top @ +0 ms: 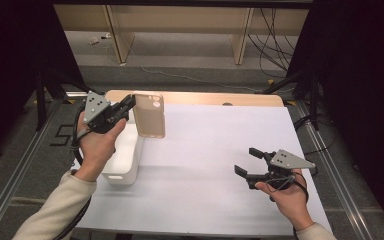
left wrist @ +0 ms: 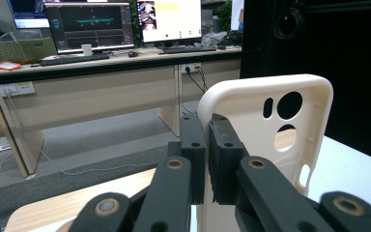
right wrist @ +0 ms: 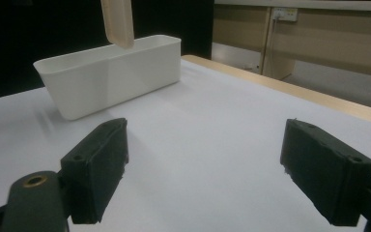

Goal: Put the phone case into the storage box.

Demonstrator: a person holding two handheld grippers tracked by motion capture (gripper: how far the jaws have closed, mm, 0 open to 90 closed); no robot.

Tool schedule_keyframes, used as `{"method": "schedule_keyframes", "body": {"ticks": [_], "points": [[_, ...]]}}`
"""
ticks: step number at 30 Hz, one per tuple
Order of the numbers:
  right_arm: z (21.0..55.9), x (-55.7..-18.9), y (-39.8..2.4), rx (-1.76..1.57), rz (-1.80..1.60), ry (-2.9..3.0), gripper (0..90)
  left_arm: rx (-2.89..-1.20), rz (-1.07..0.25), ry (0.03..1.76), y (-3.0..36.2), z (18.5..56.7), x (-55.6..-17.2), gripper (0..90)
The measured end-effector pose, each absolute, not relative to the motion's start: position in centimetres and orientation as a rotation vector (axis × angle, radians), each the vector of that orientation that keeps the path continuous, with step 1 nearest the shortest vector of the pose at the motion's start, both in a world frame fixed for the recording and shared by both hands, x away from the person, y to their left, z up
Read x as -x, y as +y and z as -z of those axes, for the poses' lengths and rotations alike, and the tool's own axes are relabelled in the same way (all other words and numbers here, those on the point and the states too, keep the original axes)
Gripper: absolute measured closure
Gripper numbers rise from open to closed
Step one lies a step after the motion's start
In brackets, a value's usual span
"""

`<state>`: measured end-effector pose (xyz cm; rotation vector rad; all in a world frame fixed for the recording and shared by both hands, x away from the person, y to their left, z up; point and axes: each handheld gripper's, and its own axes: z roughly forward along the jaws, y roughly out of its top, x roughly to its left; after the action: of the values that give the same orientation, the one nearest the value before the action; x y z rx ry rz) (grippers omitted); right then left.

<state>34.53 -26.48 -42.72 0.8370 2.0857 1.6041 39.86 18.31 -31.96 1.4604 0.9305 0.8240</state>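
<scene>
Left gripper (top: 129, 104): jaws clamped on the side edge of a beige phone case (top: 149, 115); case held upright and clear of the table, camera cutouts at the top, at the far left of the scene. In the left gripper view, pads (left wrist: 221, 159) pinching only the thin rim of the case (left wrist: 265, 145) — a narrow hold near one corner, most of the case standing free beyond it.

Right gripper (top: 252, 161): jaws wide apart, nothing between them; resting low at the near right, well apart from the case.

White bin (top: 125, 155): on the white table sheet (top: 215, 150), at the left edge, under and near the left hand (top: 97, 142). In the right gripper view, lower end of the case (right wrist: 117, 21) hanging above the far rim of the bin (right wrist: 111, 72); touching or not — cannot tell.

Likely step: lowering the case into the bin.

Hazards, as a judgement:
- Grip on the rim alone; flexible shell may twist or slip out between the pads, dropping short of the bin.
- Lower corner catching on the bin wall during descent; light bin may tip or slide toward the table edge.
- Early release with the case over the rim; case may land on the sheet.
</scene>
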Motion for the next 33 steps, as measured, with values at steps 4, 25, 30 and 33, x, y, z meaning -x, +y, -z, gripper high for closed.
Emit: {"method": "schedule_keyframes", "body": {"ticks": [4, 25, 30, 33], "points": [[42.7, -34.7, -26.5, -0.804, -1.602, 2.070, 18.4, -1.460, -0.826, 0.931, 18.4, 31.9, -39.9, 85.8], [42.8, -34.6, -26.2, -0.842, -1.641, 2.081, 18.5, -1.443, -0.839, 0.939, 19.4, 31.6, -39.9, 85.8], [42.9, -34.6, -26.2, -0.838, -1.634, 2.085, 18.5, -1.447, -0.845, 0.939, 19.5, 31.5, -39.9, 85.8], [42.9, -34.6, -26.3, -0.836, -1.625, 2.089, 18.5, -1.446, -0.847, 0.939, 19.6, 31.5, -39.9, 85.8]]}}
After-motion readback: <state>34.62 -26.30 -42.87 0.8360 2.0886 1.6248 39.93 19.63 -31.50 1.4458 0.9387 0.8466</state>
